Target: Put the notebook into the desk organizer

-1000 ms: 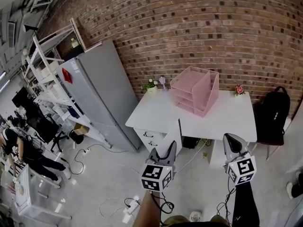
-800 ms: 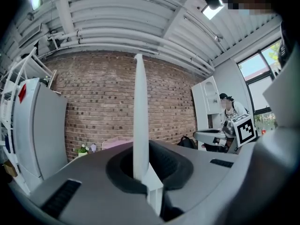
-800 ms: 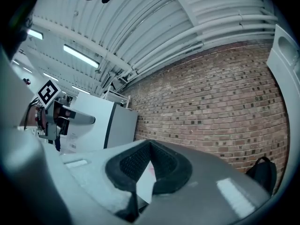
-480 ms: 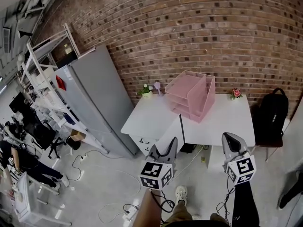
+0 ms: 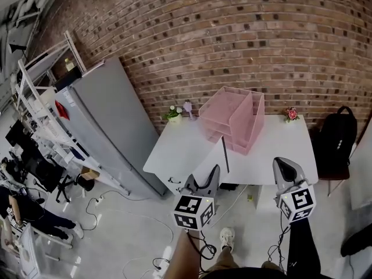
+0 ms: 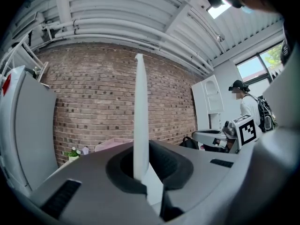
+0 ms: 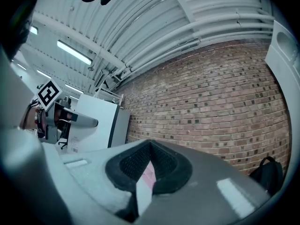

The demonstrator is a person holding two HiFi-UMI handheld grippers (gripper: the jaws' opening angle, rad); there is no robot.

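The white rectangular table (image 5: 174, 147) against the brick wall carries the pink mesh desk organizer (image 5: 232, 118) with tiered trays, well apart from both grippers. The thin white notebook (image 5: 212, 161) stands on edge, pinched near its lower end by the closed jaws of the left gripper (image 5: 201, 186). The right gripper (image 5: 286, 170) has its jaws together on nothing. To carry well, keep the pinch firm and the notebook upright. Come at the organizer's open side and line the book's edge with a compartment before sliding it in. Which compartment suits it best is probably too small to judge from here.
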